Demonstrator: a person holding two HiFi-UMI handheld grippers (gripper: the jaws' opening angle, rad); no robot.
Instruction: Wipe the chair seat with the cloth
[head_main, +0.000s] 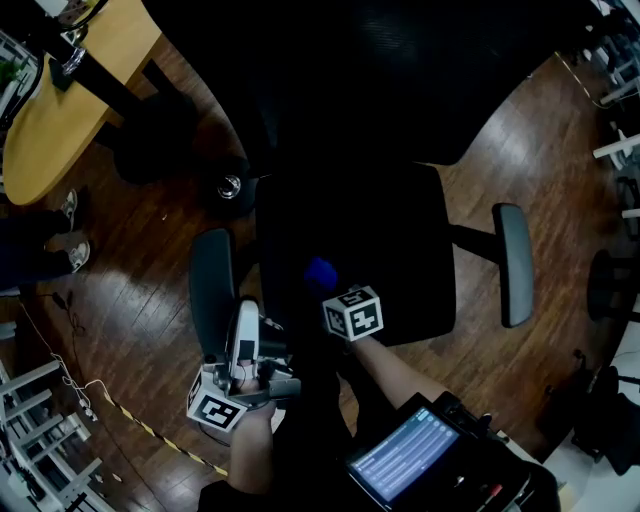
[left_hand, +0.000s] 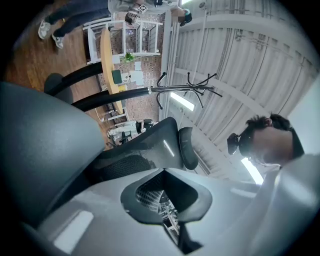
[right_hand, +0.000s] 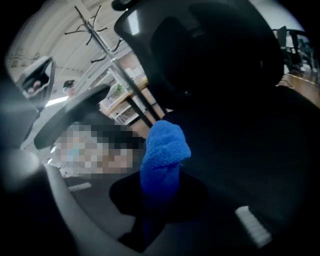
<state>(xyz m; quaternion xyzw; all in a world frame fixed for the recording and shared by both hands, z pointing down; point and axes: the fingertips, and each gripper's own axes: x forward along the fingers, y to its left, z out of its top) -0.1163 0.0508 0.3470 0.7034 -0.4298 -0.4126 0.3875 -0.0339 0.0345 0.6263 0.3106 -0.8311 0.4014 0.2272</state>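
The black office chair seat (head_main: 400, 240) fills the middle of the head view, with a grey armrest (head_main: 212, 290) on its left and another (head_main: 513, 262) on its right. My right gripper (head_main: 326, 287) is shut on a bunched blue cloth (head_main: 320, 272) over the seat's front left part. In the right gripper view the cloth (right_hand: 162, 155) sticks out from the right gripper (right_hand: 157, 200) against the dark seat. My left gripper (head_main: 246, 308) hangs beside the left armrest, off the seat, holding nothing. From the left gripper (left_hand: 168, 220) the view points up, with the jaws together, at the chair's backrest (left_hand: 145, 145).
A tan wooden table (head_main: 60, 110) stands at the far left on the wood floor. The chair's tall backrest (head_main: 380, 70) rises behind the seat. A person's shoes (head_main: 75, 250) are at the left edge. A lit screen (head_main: 405, 460) sits near my body. A coat rack (left_hand: 187, 87) stands beyond.
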